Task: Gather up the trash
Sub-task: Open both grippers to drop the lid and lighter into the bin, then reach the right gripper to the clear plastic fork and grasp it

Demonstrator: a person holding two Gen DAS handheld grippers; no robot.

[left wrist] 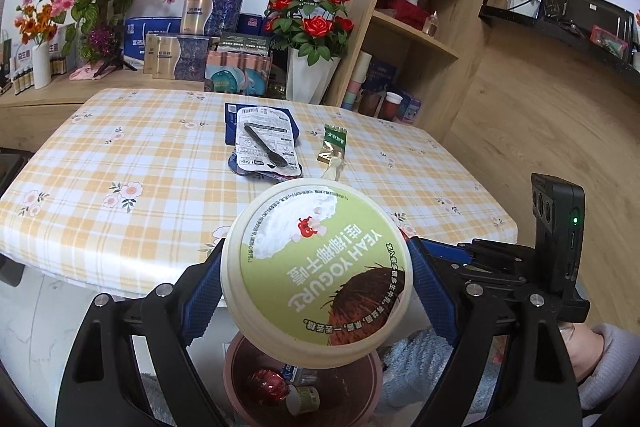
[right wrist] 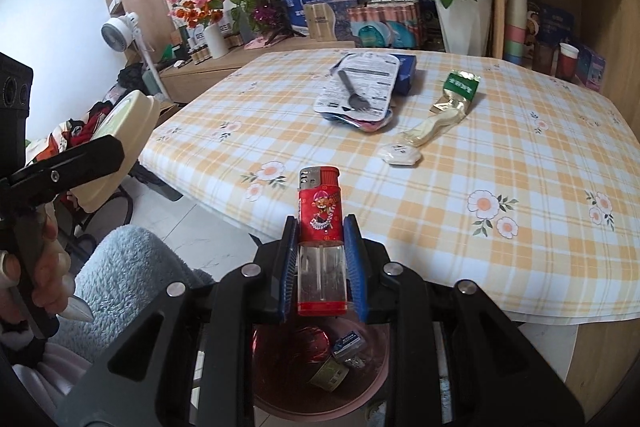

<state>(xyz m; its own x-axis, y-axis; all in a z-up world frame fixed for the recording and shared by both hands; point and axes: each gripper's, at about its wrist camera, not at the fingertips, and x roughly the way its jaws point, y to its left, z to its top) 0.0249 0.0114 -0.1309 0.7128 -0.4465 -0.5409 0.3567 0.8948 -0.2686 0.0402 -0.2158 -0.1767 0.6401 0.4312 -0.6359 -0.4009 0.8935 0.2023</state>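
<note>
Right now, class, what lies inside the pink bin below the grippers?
Inside the pink bin show a red foil ball, a small green-labelled cup and a small blue-and-white packet. The yogurt tub and lighter hide the rest.

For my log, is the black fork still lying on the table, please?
Yes, the black fork lies on a white packet on the table.

A glossy printed paper lid was seen on the smooth cream plastic yogurt tub (left wrist: 316,275). The lighter (right wrist: 322,247) was made of clear glossy plastic below, with a red wrap and a bright metal cap. The ribbed blue pads (right wrist: 356,267) looked rubbery on matt black tongs. The desk (right wrist: 440,187) was covered by a smooth, faintly shiny checked cloth. The shelf (left wrist: 404,27) was of pale matt wood.
</note>
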